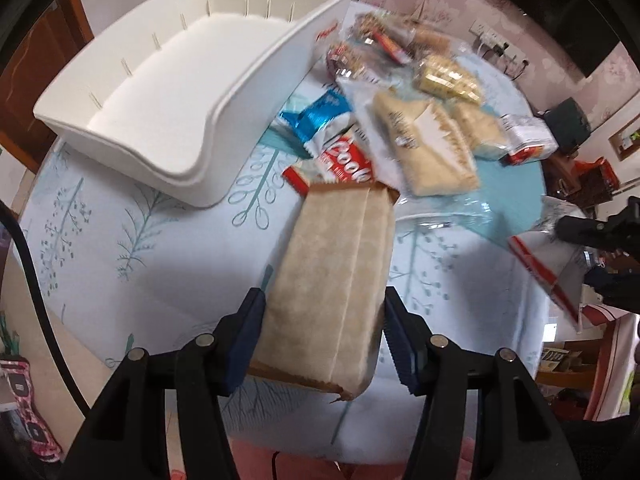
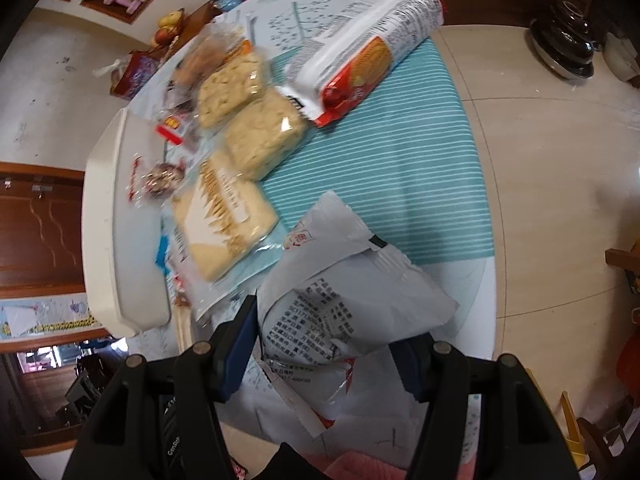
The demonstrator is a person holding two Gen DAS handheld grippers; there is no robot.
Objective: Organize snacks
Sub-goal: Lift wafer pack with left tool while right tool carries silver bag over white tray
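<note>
My left gripper (image 1: 323, 334) is shut on a long beige snack packet (image 1: 332, 276) and holds it above the table, pointing toward the snack pile. An empty white plastic bin (image 1: 168, 92) stands at the upper left. My right gripper (image 2: 328, 344) is shut on a white crinkled snack bag (image 2: 344, 304) with printed text; the bag also shows at the right edge of the left wrist view (image 1: 548, 264). A pile of snacks lies on the table: beige biscuit packs (image 1: 424, 140) (image 2: 228, 216), a blue and red cookie pack (image 1: 332, 136), a red-and-white biscuit sleeve (image 2: 364, 60).
The table (image 1: 120, 240) has a pale leaf-print cloth with a teal striped part (image 2: 400, 168). The bin's white rim (image 2: 104, 216) shows at the left of the right wrist view. Beyond the table edge are tiled floor, a wooden door and furniture.
</note>
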